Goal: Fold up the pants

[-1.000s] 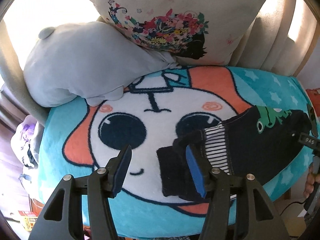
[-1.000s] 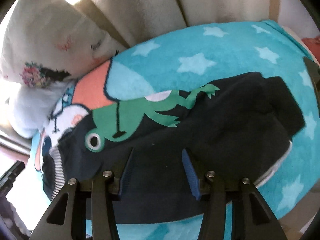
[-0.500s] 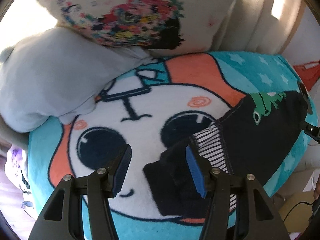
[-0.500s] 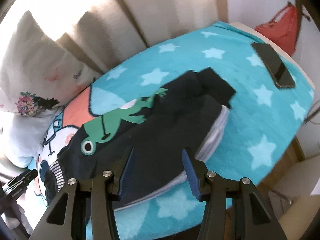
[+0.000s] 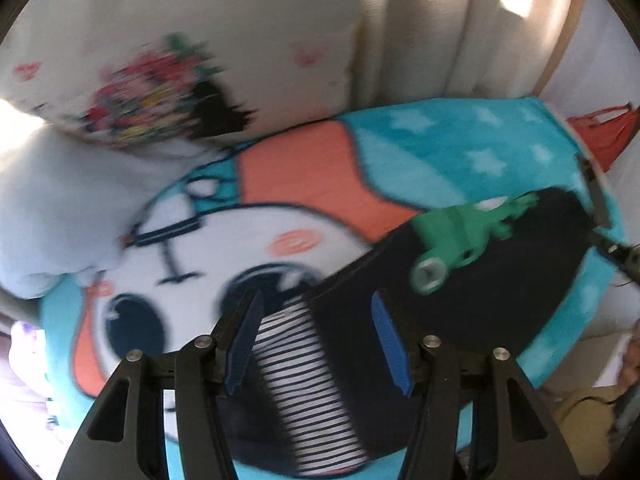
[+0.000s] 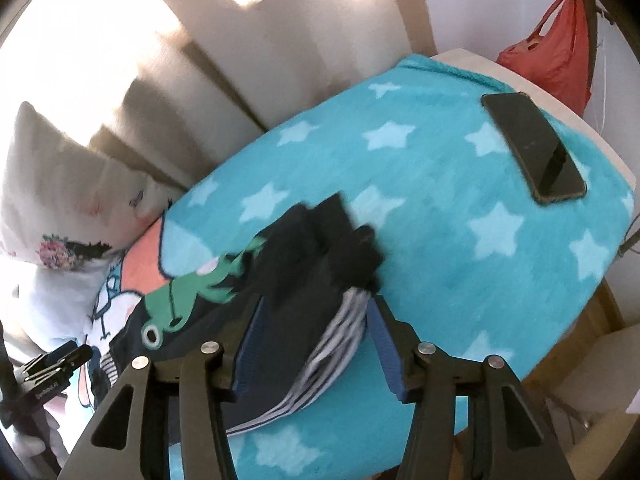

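Observation:
Dark navy pants (image 5: 492, 280) with a green frog print (image 5: 460, 232) and a striped lining (image 5: 304, 372) lie on a teal star blanket (image 6: 460, 240). My left gripper (image 5: 316, 340) is open, its blue pads either side of the striped waist end. My right gripper (image 6: 316, 340) is open over the pants (image 6: 304, 280), near the striped edge (image 6: 340, 332) and bunched leg ends. The frog (image 6: 192, 292) shows left of it.
A black phone (image 6: 534, 148) lies on the blanket's far right. A floral pillow (image 5: 192, 60) and a grey plush pillow (image 5: 60, 200) sit at the back left. A red bag (image 6: 556, 48) hangs at the right. The bed edge lies close below both grippers.
Both grippers moved. The left one shifted right over the striped waist. The right one pulled back and the leg ends now look bunched up. Both stayed open.

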`<state>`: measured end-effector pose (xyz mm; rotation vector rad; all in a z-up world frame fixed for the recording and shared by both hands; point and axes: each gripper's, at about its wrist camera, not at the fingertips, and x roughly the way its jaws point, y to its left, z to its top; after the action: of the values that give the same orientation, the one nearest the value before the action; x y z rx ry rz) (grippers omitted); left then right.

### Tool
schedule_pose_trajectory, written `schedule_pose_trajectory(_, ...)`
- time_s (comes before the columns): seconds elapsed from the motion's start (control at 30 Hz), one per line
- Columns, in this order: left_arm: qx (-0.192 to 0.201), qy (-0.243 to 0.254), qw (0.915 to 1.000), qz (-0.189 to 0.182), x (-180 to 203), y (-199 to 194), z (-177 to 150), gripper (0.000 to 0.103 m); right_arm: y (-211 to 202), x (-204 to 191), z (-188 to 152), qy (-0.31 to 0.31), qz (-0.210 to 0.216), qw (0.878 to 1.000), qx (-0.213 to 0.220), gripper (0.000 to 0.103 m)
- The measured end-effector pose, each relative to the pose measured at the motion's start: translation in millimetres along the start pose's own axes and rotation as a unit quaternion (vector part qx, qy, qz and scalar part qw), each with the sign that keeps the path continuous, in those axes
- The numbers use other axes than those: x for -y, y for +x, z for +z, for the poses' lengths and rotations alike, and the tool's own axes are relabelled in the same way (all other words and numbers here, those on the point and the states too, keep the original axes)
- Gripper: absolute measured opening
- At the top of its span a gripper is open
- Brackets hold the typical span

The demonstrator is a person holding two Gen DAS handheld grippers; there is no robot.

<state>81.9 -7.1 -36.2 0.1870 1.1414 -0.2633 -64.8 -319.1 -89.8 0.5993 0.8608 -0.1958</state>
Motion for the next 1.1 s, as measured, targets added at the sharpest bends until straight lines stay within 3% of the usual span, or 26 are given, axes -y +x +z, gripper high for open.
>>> schedule_pose_trajectory(0.1,-0.011,-0.015,0.9967,-0.078,22,8,27,0.055,1,18,9,0.008,0.013,1.000,-0.001,0.059)
schedule_pose_trajectory(0.23,-0.030,-0.005,0.9858,-0.165,70,28,68,0.056,7,32,14,0.003,0.031,0.999,-0.012,0.064)
schedule_pose_trajectory(0.4,-0.077,0.014,0.9684,-0.237,137,66,99,0.056,24,41,19,-0.011,0.048,0.998,-0.033,0.065)
schedule_pose_trajectory(0.6,-0.131,0.050,0.9532,-0.268,204,114,116,0.056,47,47,22,-0.007,0.081,0.995,-0.057,0.067)
schedule_pose_trajectory(0.83,-0.172,0.094,0.9393,-0.282,242,144,121,0.056,52,43,24,-0.010,0.126,0.990,-0.059,0.071)
schedule_pose_trajectory(0.93,-0.185,0.124,0.9335,-0.281,256,146,113,0.056,55,38,23,-0.026,0.124,0.990,-0.060,0.071)
schedule_pose_trajectory(0.97,-0.193,0.139,0.9320,-0.274,263,147,108,0.055,57,35,23,-0.036,0.118,0.991,-0.059,0.069)
schedule_pose_trajectory(1.0,-0.196,0.153,0.9314,-0.266,266,146,105,0.042,59,33,23,-0.041,0.113,0.991,-0.059,0.066)
schedule_pose_trajectory(1.03,-0.189,0.171,0.9324,-0.256,272,143,100,0.032,61,30,24,-0.048,0.106,0.991,-0.059,0.049)
schedule_pose_trajectory(1.07,-0.182,0.182,0.9340,-0.247,272,140,98,0.029,64,27,25,-0.054,0.103,0.991,-0.065,0.023)
schedule_pose_trajectory(1.1,-0.172,0.187,0.9356,-0.245,272,136,97,0.027,69,24,25,-0.061,0.099,0.990,-0.078,0.022)
